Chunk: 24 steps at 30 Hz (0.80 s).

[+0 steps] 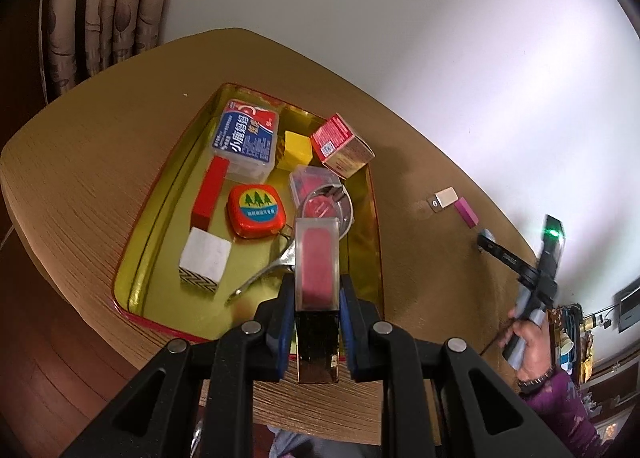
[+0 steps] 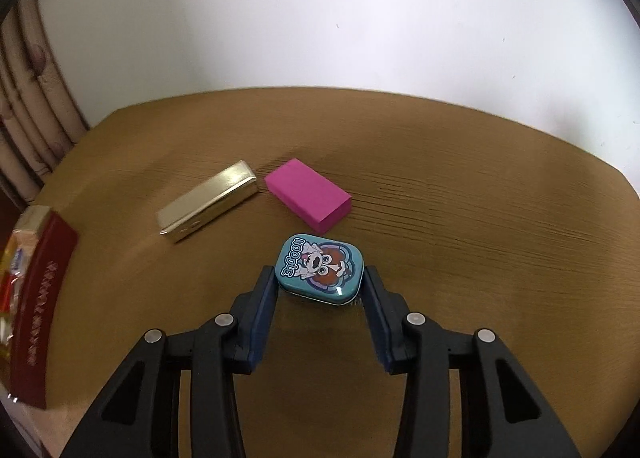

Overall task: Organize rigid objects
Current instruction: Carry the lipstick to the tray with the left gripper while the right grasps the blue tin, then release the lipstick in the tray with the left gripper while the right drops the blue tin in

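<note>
My left gripper is shut on a clear-capped red lipstick with a gold base, held above the near right part of the gold tin tray. The tray holds a blue-and-red box, a yellow block, a red block, an orange tape measure, a white cube, metal clippers and a clear case. My right gripper has its pads on both sides of a teal dog-print tin on the table. A gold bar and a pink block lie beyond it.
A red carton leans on the tray's far right rim. The gold bar and pink block lie right of the tray. The red tray wall stands at the left of the right wrist view. A white wall lies behind the wooden table.
</note>
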Tool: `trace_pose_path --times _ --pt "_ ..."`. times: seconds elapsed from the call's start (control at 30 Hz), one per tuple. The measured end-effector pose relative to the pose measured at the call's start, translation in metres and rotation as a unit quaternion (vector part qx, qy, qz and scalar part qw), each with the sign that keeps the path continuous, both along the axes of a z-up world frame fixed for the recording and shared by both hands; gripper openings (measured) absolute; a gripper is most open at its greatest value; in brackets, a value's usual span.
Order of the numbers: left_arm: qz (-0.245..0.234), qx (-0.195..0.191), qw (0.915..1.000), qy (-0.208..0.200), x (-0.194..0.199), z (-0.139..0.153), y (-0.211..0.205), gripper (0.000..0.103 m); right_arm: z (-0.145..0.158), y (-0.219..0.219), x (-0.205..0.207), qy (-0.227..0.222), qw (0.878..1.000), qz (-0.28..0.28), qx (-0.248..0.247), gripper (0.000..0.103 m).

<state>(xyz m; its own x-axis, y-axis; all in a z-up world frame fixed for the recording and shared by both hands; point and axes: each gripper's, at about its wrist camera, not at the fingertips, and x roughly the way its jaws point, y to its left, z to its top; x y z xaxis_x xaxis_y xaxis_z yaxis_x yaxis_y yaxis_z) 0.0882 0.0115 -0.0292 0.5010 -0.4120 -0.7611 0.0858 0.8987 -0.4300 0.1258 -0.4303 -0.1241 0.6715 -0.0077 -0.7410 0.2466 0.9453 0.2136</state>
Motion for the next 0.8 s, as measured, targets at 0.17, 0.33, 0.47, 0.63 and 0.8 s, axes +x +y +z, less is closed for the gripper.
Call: trace_pose_path --times 0.17,0.33,0.47,0.63,0.8 --pt "0.003 0.015 0.9999 -0.004 0.009 0.001 0.004 0.02 0.017 0.015 -0.034 -0.028 0.999 0.025 0.022 0.04" --pt "0.008 0.045 0.9989 -0.014 0.032 0.0 0.002 0.02 0.033 0.041 -0.051 -0.045 0.997 0.055 0.03 0.04" --pt "0.015 0.069 0.9972 -0.024 0.054 -0.003 -0.001 0.021 0.044 0.064 -0.047 -0.054 0.995 0.079 0.029 0.04" --pt "0.063 0.082 0.9931 -0.055 0.054 0.012 0.01 0.026 0.07 0.094 -0.058 -0.068 0.99 0.121 0.034 0.04" --pt "0.11 0.057 0.9882 -0.09 0.027 0.033 0.031 0.042 0.095 0.139 -0.056 -0.084 0.977 0.189 0.055 0.04"
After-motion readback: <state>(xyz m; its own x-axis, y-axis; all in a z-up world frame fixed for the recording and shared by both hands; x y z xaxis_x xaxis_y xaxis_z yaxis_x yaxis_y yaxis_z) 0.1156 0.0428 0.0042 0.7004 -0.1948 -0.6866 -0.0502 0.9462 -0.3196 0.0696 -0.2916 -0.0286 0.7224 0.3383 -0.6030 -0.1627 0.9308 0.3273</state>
